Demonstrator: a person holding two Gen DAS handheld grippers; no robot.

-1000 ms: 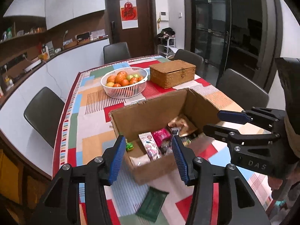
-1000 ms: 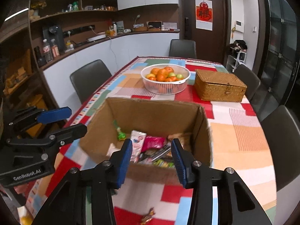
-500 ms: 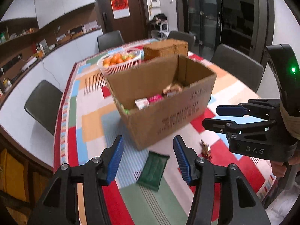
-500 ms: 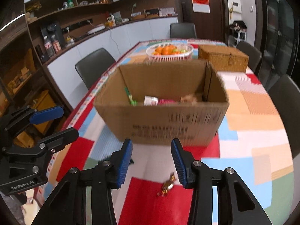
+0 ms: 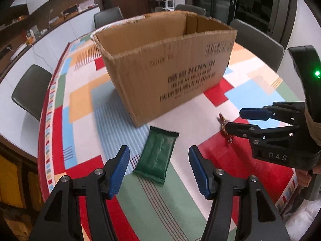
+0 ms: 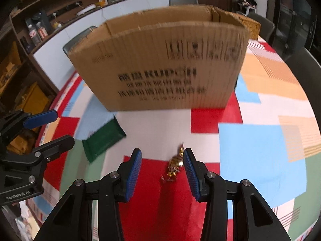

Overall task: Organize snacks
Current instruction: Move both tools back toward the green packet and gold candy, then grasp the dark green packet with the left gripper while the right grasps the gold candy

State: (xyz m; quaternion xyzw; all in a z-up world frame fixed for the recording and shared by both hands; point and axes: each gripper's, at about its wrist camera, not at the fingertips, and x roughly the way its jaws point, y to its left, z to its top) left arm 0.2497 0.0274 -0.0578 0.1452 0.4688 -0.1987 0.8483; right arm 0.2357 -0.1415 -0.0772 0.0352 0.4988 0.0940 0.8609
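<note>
A brown cardboard box (image 5: 170,66) stands on the patterned tablecloth; it also shows in the right wrist view (image 6: 160,64). A dark green snack packet (image 5: 158,156) lies flat in front of it, between the fingers of my open left gripper (image 5: 159,170), low over the table. The packet also shows in the right wrist view (image 6: 102,140). A gold-wrapped candy (image 6: 175,164) lies on a red patch between the fingers of my open right gripper (image 6: 162,170), near the right finger. The candy (image 5: 225,128) and right gripper (image 5: 236,121) also show in the left wrist view.
The table edge (image 5: 43,140) runs along the left with a grey chair (image 5: 30,92) beside it. More chairs (image 5: 258,40) stand on the far side. A wicker box (image 6: 254,27) peeks out behind the cardboard box. Shelves and a counter (image 6: 40,30) line the wall.
Both grippers have dropped lower and drawn back toward the near table edge. The box's inside is now out of sight. The packet and candy now lie between the fingers.
</note>
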